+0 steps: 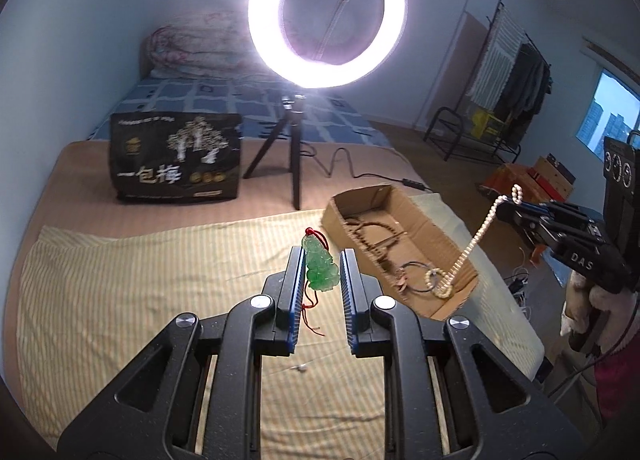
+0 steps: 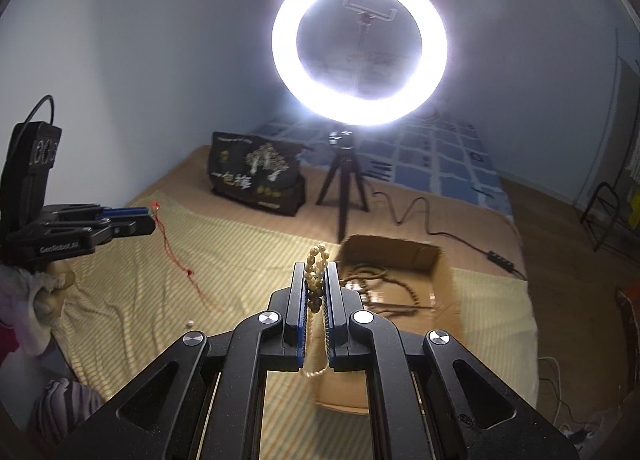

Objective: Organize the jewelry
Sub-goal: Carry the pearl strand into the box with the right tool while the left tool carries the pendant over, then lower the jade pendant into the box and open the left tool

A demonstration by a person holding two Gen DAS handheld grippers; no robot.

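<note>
My left gripper (image 1: pixel 320 260) is shut on a green jade pendant (image 1: pixel 321 268) whose red cord (image 1: pixel 310 312) dangles below, over the yellow striped cloth (image 1: pixel 140 292). The same gripper (image 2: pixel 150 216) shows at the left of the right wrist view, red cord (image 2: pixel 176 256) trailing down. My right gripper (image 2: pixel 316 280) is shut on a pearl necklace (image 2: pixel 316 260). In the left wrist view that gripper (image 1: pixel 502 206) holds the pearl necklace (image 1: pixel 468 246) so its lower end hangs into a cardboard box (image 1: pixel 440 228), which holds a brown bead string (image 1: pixel 372 232) and a thin ring bangle (image 1: pixel 418 276).
A lit ring light (image 1: pixel 326 16) on a tripod (image 1: pixel 294 156) stands behind the box, its cable (image 1: pixel 348 168) running right. A black printed bag (image 1: pixel 176 158) stands at back left. One loose pearl (image 1: pixel 301 368) lies on the cloth. A clothes rack (image 1: pixel 508 72) is far right.
</note>
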